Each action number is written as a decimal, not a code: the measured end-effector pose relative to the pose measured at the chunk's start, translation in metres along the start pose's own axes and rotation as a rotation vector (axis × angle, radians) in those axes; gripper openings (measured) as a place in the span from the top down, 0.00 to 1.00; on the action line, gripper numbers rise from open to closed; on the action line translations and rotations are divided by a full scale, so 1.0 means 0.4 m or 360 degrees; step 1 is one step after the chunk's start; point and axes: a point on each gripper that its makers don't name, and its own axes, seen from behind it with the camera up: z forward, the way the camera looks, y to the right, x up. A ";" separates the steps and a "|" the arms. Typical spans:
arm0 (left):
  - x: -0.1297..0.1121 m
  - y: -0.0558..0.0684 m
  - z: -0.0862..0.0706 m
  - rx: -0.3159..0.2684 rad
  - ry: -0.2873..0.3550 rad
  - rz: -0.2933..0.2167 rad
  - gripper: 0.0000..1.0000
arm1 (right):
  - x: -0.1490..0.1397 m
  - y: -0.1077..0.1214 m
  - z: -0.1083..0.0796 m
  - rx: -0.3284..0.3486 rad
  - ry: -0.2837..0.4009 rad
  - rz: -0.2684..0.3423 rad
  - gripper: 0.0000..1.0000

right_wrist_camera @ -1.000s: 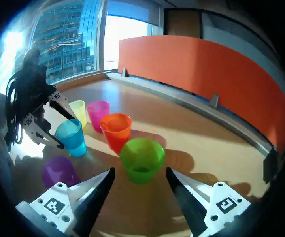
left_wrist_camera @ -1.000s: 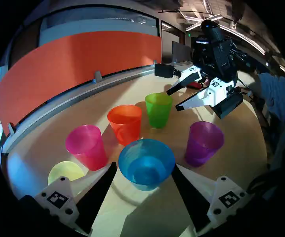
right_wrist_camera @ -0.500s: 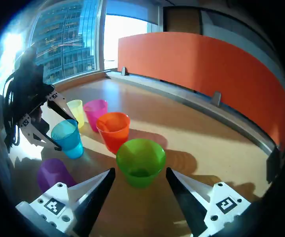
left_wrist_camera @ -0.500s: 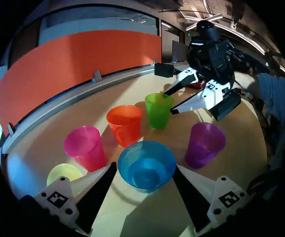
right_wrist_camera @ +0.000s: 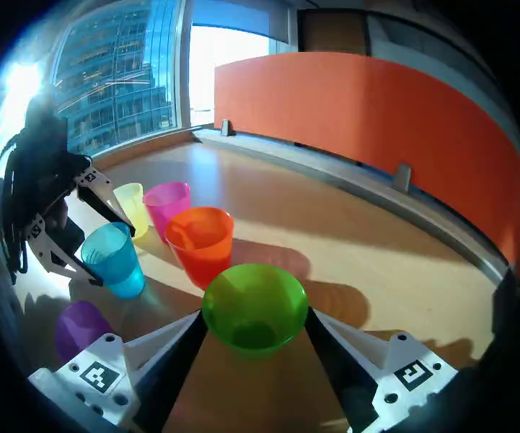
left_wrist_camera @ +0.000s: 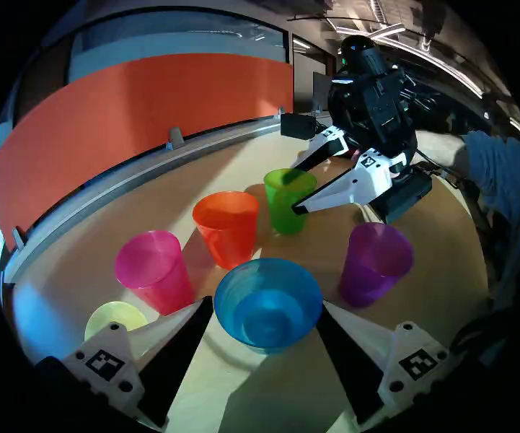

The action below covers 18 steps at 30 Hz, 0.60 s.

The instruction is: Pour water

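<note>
My left tongs [left_wrist_camera: 264, 302] stood spread around the blue cup [left_wrist_camera: 267, 325]. My right tongs [right_wrist_camera: 254, 312] stood spread around the green cup [right_wrist_camera: 254, 321]. Both cups rested upright on the bench [right_wrist_camera: 375, 245].

The right claw [right_wrist_camera: 254, 313] holds its fingers wide either side of a green cup [right_wrist_camera: 254, 299] on a wooden counter [right_wrist_camera: 375, 289], with an orange cup [right_wrist_camera: 200, 244], pink cup [right_wrist_camera: 166, 206] and yellow cup [right_wrist_camera: 131, 206] in a row beyond, a purple cup [right_wrist_camera: 79, 328] at left, and the left claw [right_wrist_camera: 115, 254] flanking a blue cup [right_wrist_camera: 112, 258].

White jaws with black inner faces, square markers [left_wrist_camera: 104, 364], blue sleeve [left_wrist_camera: 501, 173]
</note>
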 end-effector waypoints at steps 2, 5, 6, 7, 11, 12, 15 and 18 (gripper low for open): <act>0.000 0.000 0.001 -0.0001 0.0000 0.0001 0.00 | 0.002 0.001 0.004 0.0000 0.0001 0.0002 0.01; 0.000 0.000 0.001 -0.0002 -0.0002 0.0002 0.00 | 0.004 0.003 0.008 0.0001 0.0003 0.0006 0.01; -0.001 0.000 0.002 -0.0002 -0.0002 0.0003 0.00 | 0.005 0.003 0.009 0.0002 0.0003 0.0007 0.01; -0.001 0.000 0.002 -0.0002 -0.0002 0.0004 0.00 | 0.005 0.004 0.010 0.0001 0.0004 0.0007 0.01; -0.002 0.001 0.002 -0.0003 -0.0001 0.0004 0.01 | 0.006 0.006 0.012 -0.0001 0.0004 0.0007 0.01; -0.002 0.002 0.002 -0.0003 0.0000 0.0004 0.03 | 0.006 0.006 0.013 -0.0001 0.0004 0.0007 0.01; -0.003 0.002 0.002 -0.0004 0.0001 0.0003 0.11 | 0.007 0.006 0.013 -0.0003 0.0003 0.0002 0.01; -0.003 0.001 0.000 -0.0006 0.0002 0.0000 0.13 | 0.006 0.007 0.015 -0.0005 0.0001 -0.0001 0.01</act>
